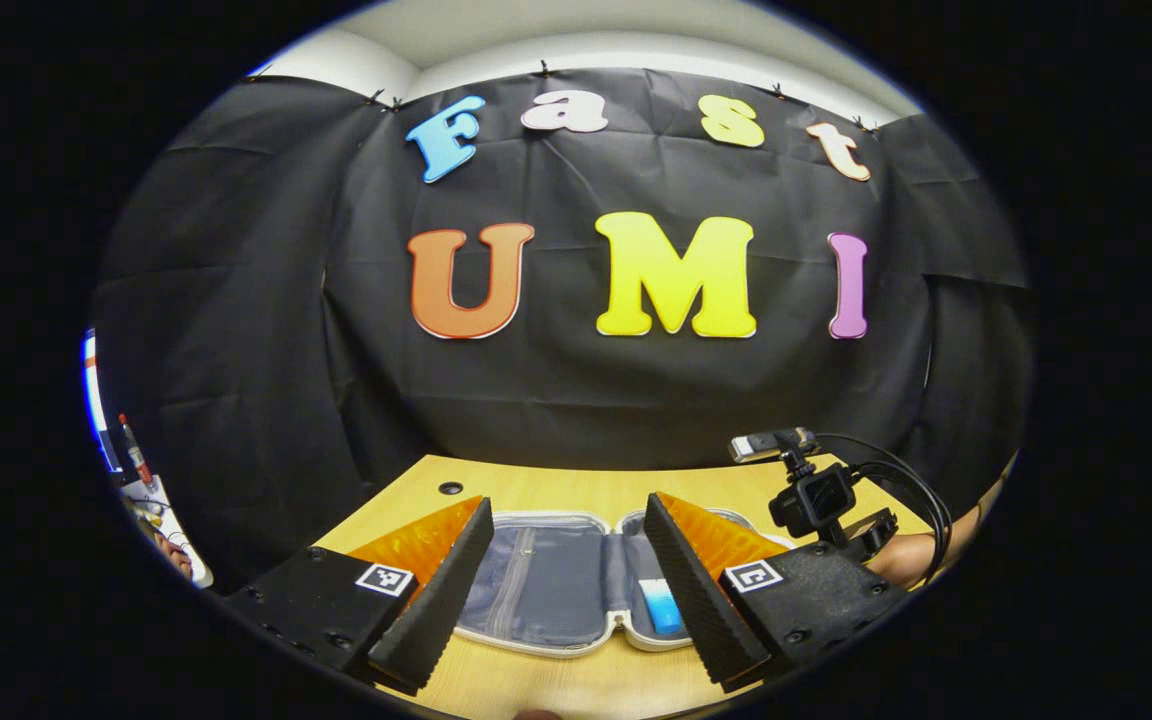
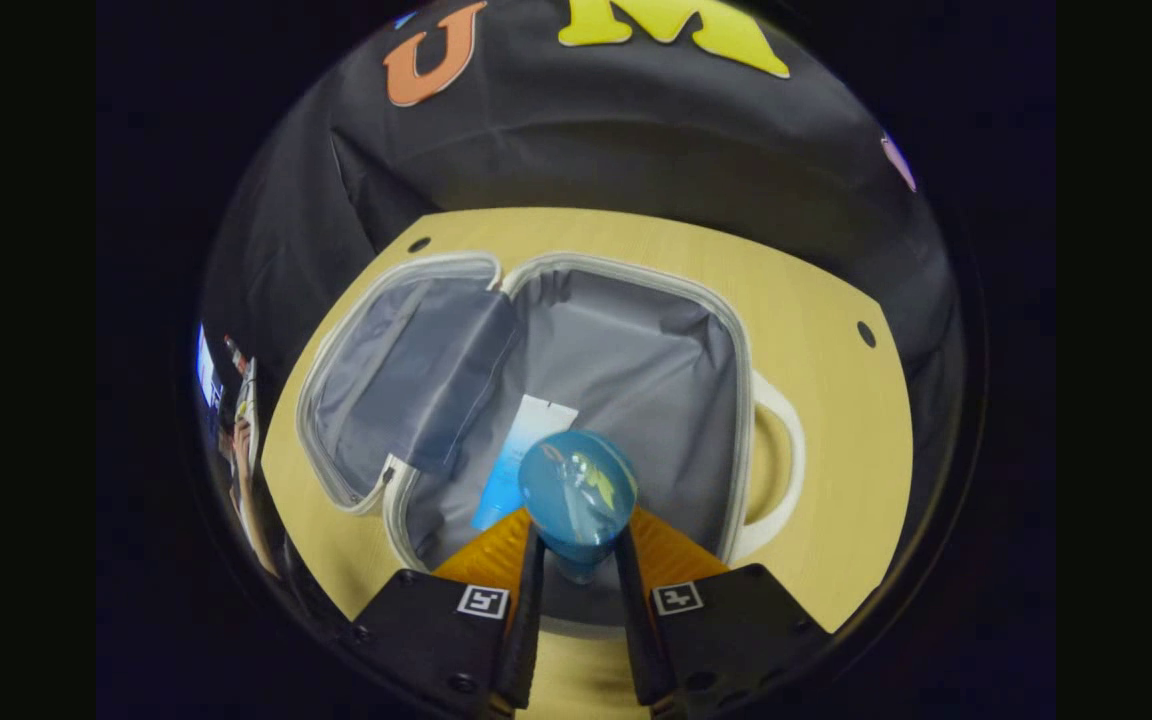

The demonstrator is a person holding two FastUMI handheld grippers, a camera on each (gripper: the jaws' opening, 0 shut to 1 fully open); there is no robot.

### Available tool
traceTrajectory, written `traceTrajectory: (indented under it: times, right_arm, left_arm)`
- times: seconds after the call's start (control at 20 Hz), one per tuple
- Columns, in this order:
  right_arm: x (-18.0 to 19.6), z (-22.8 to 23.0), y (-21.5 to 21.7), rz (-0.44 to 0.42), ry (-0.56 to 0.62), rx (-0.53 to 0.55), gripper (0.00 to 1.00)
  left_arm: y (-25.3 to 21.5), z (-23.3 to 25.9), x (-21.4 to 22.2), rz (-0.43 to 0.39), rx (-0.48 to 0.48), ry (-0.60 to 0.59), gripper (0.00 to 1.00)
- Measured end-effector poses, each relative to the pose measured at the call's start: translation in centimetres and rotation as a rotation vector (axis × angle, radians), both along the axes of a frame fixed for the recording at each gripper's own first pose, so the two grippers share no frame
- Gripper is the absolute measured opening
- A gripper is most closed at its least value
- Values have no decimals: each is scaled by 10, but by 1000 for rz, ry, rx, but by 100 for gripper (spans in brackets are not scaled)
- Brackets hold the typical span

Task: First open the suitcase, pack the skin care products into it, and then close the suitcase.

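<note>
The small grey suitcase point(image 2: 626, 360) lies open flat on the wooden table, its lid half point(image 2: 406, 380) folded out to the left. A blue and white tube point(image 2: 519, 455) rests on the lining of the main half. My right gripper point(image 2: 579, 535) is shut on a rounded translucent blue bottle point(image 2: 576, 485), held above the near part of the main half. My left gripper point(image 1: 568, 505) stands open just above the table in front of the suitcase point(image 1: 546, 585), nothing between its fingers. The tube point(image 1: 661, 605) shows by its right finger.
The suitcase's white handle point(image 2: 781, 450) sticks out to the right on the table point(image 2: 836, 420). The right gripper's camera mount point(image 1: 816, 497) with cables, and the hand holding it, hang at the table's right. Clutter and a screen edge point(image 1: 136, 470) sit beyond the left edge.
</note>
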State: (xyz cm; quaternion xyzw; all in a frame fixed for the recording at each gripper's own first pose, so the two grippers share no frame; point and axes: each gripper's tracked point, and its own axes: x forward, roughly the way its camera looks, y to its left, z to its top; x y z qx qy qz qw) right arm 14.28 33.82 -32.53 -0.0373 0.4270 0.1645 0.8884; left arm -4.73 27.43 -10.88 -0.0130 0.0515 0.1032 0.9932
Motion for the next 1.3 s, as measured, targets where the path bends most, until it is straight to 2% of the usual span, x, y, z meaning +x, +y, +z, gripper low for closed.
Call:
traceTrajectory:
  times: [0.2,0.35,0.7,0.9,1.1,1.15,1.2,1.3]
  right_arm:
    - [17,-9,1,-26,1,-39,35]
    - [29,-20,1,-55,29,-30,35]
    - [46,-43,1,-103,73,-56,35]
    - [45,-53,-3,-170,122,-16,36]
    - [53,-39,-2,-186,79,35,36]
    - [54,-28,-1,-179,52,55,43]
    - [53,-14,4,-161,18,81,45]
    - [47,20,4,-109,-73,95,61]
  left_arm:
    - [26,-21,-10,66,-39,48,97]
    - [43,-24,-11,100,-50,45,97]
    - [67,-40,-6,116,-48,79,97]
    - [86,-54,-4,132,-48,124,98]
    - [114,-56,1,147,-24,159,97]
    - [122,-57,2,160,-29,172,97]
    - [131,-58,5,162,-48,176,97]
    - [158,-56,9,212,-109,156,98]
